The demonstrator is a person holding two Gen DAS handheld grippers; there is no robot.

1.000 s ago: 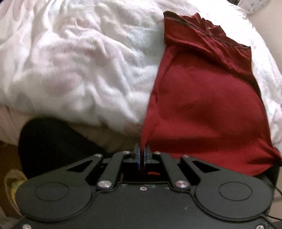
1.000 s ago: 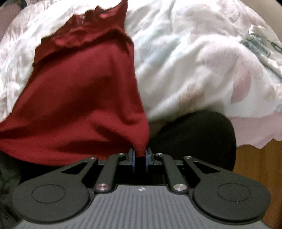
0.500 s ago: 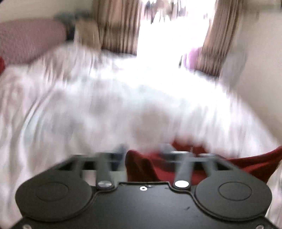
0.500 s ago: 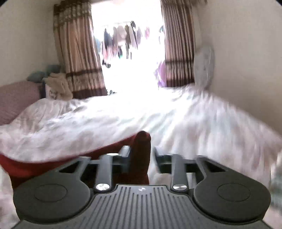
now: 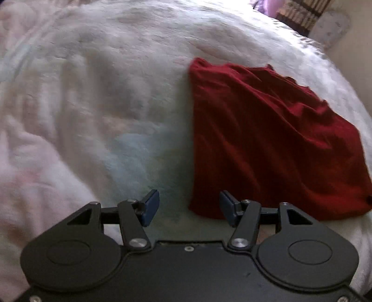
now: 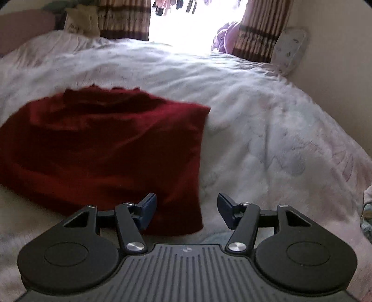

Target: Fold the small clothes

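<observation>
Both grippers, left (image 5: 189, 208) and right (image 6: 187, 210), gape (apparently empty) over red garment (image 5: 267, 139)

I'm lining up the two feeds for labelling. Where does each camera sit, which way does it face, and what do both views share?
Left wrist: on the left gripper, looking forward and down over the bed; red garment lies right of its open jaws.
Right wrist: on the right gripper, looking along the bed toward the bright window; garment left, jaws open.
Shared: the garment, the white cover, each camera's own black gripper body only.
</observation>
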